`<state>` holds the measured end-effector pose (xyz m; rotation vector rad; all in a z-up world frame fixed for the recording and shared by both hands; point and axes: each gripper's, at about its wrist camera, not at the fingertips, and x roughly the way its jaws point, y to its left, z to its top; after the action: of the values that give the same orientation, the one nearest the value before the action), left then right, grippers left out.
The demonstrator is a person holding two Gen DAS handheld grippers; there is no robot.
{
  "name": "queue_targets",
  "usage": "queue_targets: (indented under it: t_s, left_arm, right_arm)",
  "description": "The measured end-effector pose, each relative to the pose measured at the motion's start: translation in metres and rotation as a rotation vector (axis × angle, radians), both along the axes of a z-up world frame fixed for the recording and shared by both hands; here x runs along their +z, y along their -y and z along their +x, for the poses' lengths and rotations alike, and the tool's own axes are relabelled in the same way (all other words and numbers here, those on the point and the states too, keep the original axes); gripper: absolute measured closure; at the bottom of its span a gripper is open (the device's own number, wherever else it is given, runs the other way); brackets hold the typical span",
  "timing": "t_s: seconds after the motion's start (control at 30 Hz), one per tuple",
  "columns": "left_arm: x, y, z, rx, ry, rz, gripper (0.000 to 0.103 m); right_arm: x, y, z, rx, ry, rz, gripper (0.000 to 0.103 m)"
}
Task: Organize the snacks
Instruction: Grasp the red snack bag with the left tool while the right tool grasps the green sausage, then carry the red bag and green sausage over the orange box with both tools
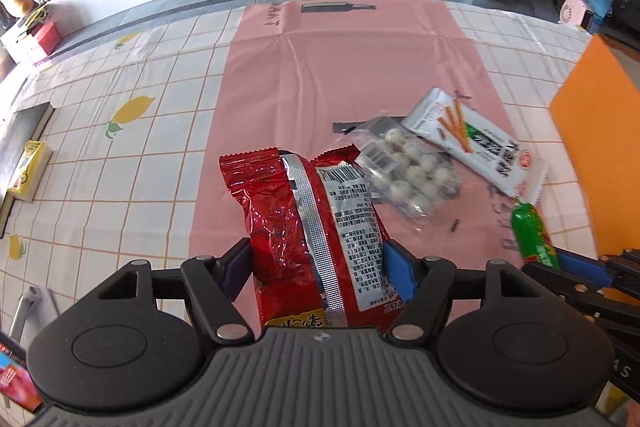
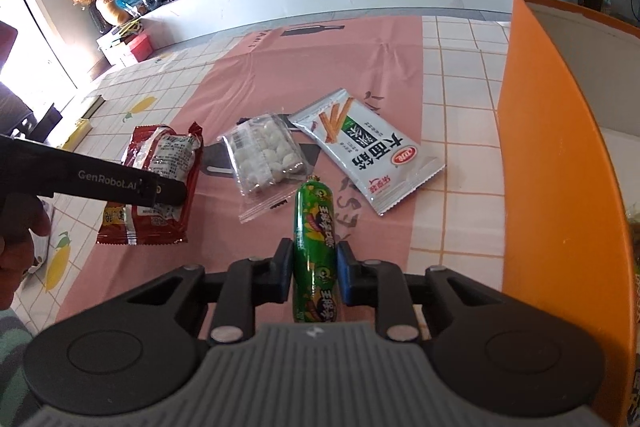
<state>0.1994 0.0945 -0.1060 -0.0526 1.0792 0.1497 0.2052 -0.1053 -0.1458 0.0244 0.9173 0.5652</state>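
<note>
My left gripper point(image 1: 320, 263) is shut on a red snack packet point(image 1: 280, 211), with a blue pad pressed on each side of it. In the right wrist view the same red packet point(image 2: 160, 163) hangs under that gripper's black arm, at the left of the pink sheet point(image 2: 320, 67). My right gripper point(image 2: 314, 271) is shut on a green sausage stick point(image 2: 314, 211), which points forward between the fingers. On the sheet ahead lie a clear pack of white balls point(image 2: 266, 151) and a white packet with orange sticks printed on it point(image 2: 368, 155).
A tall orange box point(image 2: 560, 147) stands open-topped on the right edge of the table. The checked lemon tablecloth point(image 1: 120, 167) surrounds the pink sheet. A yellow carton point(image 1: 30, 167) lies on a dark book at the far left. A person's hand shows at the left edge.
</note>
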Motion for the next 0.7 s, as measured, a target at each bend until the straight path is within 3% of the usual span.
queue_targets:
  t_s: [0.47,0.7]
  left_arm:
    - [0.082,0.064,-0.051,-0.147,0.138,-0.062,0.023]
    - [0.109,0.127,-0.054,-0.341,0.193,-0.071,0.023]
  right_arm:
    - [0.073,0.062,-0.046,-0.074,0.023,0.149,0.084]
    - [0.102,0.121,-0.062,-0.147,0.074,0.143,0.084]
